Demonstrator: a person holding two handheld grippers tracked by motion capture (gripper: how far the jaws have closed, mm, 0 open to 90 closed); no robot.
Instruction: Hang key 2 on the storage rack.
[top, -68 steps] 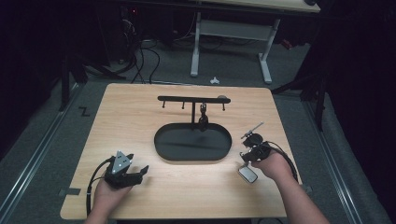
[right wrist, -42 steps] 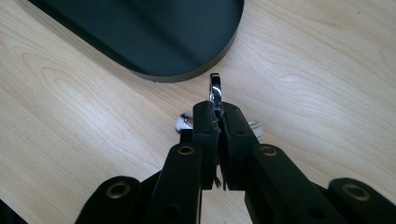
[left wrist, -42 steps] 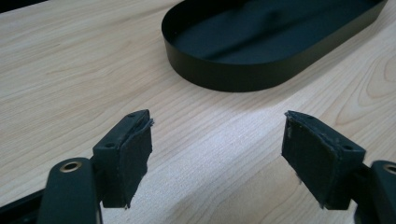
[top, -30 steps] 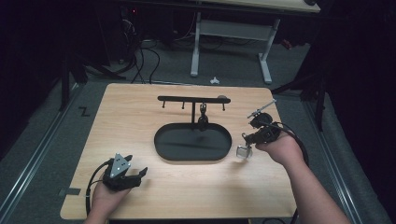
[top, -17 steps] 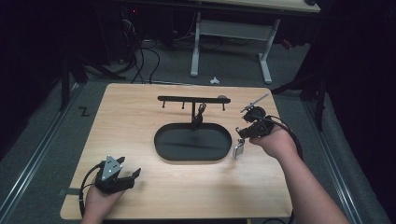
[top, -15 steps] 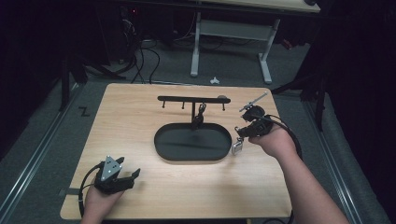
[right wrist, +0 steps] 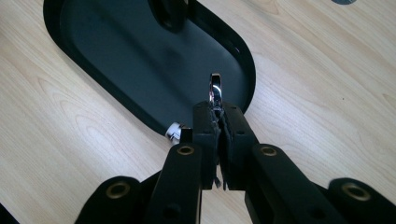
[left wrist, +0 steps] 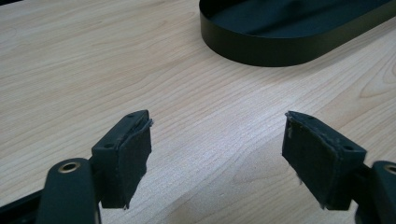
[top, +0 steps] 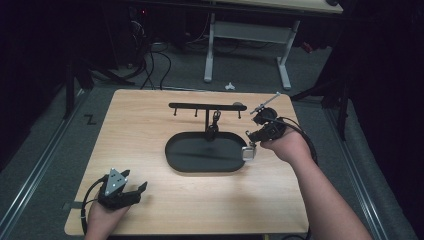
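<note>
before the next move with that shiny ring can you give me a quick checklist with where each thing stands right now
1. Right gripper shut on the metal ring: ok, the ring's edge stands up between the closed jaws.
2. Ring over the black oval tray: ok, near its right end.
3. Free hooks on the black rack: ok, though one hook already carries a small dark thing.
4. Ring's hanging loop free to catch a hook: cannot tell, too small.
5. Left gripper out of the way: ok, jaws open over bare table.
</note>
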